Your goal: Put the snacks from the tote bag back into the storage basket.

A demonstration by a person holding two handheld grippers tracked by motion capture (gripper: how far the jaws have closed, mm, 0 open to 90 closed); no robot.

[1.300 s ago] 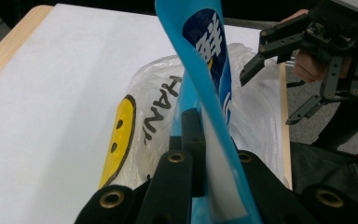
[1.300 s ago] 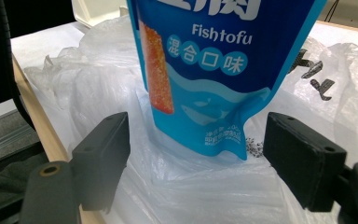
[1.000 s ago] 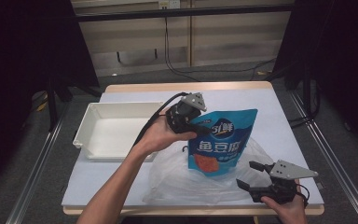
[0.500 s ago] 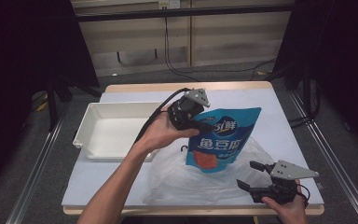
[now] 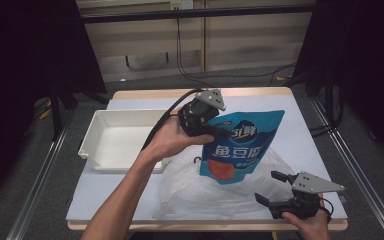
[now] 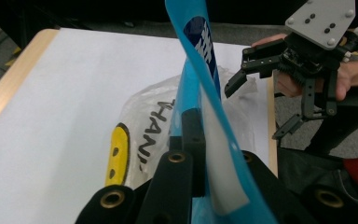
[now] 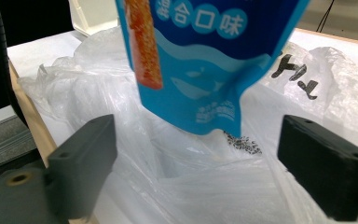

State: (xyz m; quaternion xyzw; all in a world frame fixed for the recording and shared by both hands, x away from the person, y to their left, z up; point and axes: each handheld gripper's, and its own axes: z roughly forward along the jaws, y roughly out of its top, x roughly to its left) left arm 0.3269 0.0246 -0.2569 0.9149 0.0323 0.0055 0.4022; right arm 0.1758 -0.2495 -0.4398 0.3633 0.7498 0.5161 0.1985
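Pouch [image 5: 242,145] hangs over the plastic bag [image 5: 200,192], long axis tilted, top corner up-right, bottom dipping into the bag. Left gripper [image 5: 215,131] pinches its upper left edge. Right gripper [image 5: 275,187] jaws just spread wide, nothing between them, near the bag.

We see a glossy blue plastic snack pouch [image 5: 242,145] above a thin, crinkled clear plastic bag [image 5: 195,192]. The white rectangular plastic tray [image 5: 117,140] looks smooth; the pale matt table sheet [image 5: 305,130] shows light wooden edging. Both jaws look matt black.
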